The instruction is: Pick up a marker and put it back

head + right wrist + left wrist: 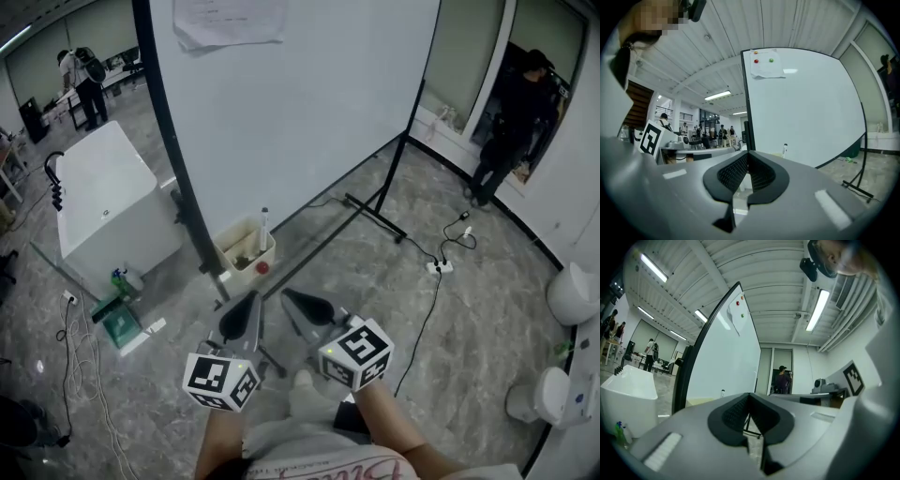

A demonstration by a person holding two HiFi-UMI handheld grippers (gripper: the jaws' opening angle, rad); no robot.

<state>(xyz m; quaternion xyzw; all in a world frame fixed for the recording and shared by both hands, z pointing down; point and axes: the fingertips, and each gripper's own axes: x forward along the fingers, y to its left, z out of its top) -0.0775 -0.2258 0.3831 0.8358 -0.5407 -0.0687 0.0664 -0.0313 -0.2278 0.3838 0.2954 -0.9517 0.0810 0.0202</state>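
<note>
Standing nearby, I see both tools held low, jaws shut on nothing: the left gripper point(249, 305) and the right gripper point(292, 300). The marker point(264, 220) stands upright in a box point(269, 249) at the foot of the whiteboard point(300, 94), well apart from them. Reaching in with unopened jaws would likely topple it. Only the head view shows the box; the right gripper view catches just the marker's top.
</note>
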